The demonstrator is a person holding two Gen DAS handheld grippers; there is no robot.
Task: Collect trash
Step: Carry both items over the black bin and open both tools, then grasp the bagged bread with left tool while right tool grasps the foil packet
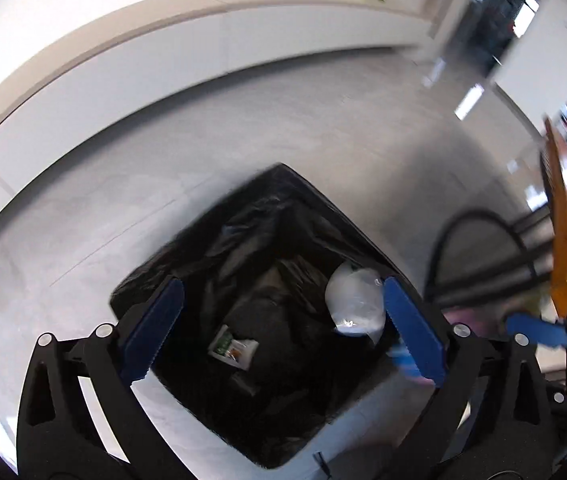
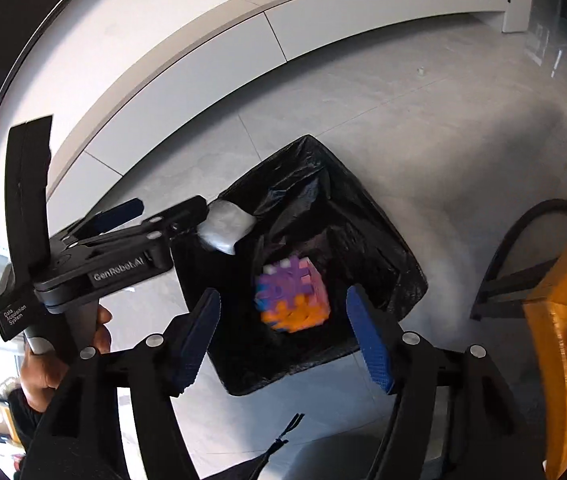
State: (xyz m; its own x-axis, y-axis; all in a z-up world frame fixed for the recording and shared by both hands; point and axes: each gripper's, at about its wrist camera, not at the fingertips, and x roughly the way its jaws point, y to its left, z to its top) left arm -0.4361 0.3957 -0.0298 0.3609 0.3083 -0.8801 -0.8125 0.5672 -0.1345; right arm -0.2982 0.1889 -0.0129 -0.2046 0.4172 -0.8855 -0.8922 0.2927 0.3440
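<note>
While both grippers' fingers gaped empty, your crumpled white plastic wad (image 1: 357, 300) and multicoloured puzzle cube (image 2: 293, 296) dropped toward the black-lined square bin (image 2: 387, 240).

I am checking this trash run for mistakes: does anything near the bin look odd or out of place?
Yes. A colourful puzzle cube, blurred, lies between the open right gripper's fingers above the black-lined bin; it looks like a toy, not trash. Otherwise, only a white plastic wad beside the open left gripper.
</note>
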